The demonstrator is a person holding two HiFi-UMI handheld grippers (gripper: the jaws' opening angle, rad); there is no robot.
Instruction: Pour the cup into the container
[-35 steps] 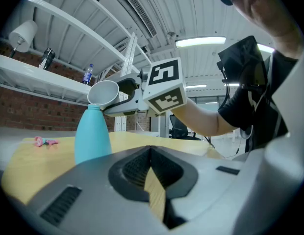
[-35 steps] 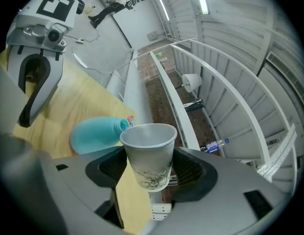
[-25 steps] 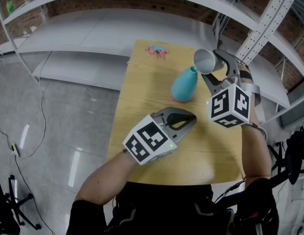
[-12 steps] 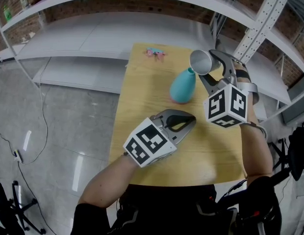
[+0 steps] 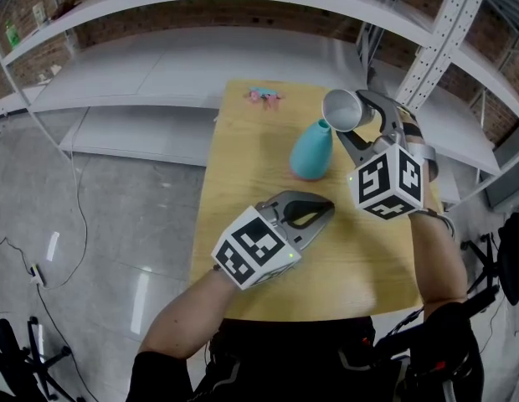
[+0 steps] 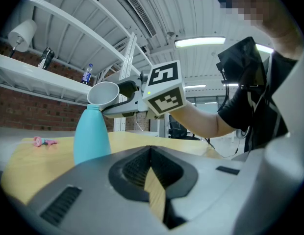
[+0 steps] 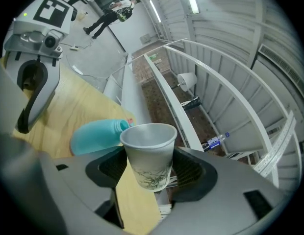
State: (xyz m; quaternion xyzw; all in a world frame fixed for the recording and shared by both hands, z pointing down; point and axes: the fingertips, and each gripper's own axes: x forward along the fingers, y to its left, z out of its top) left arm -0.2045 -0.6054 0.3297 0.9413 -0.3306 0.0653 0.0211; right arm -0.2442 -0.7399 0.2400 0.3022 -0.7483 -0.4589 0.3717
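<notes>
Right tongs (image 5: 361, 115) clamp the cup (image 5: 341, 109), tipped over the bottle (image 5: 312, 151). Its narrow mouth risks spillage onto the tabletop (image 5: 243, 174). Left tongs (image 5: 316, 210) closed, empty, leaving bottle unsteadied.

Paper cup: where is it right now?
Head view, right of centre: the paper cup is gripped in the right claw, tilted and off the table, right by the mouth of the teal bottle.

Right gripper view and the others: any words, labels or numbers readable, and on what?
No readable words or numbers anywhere.
cup: plant sketch only, no lettering.
teal bottle: plain.
shelf bottle: label too small to read.
marker cubes: square markers, no text.
</notes>
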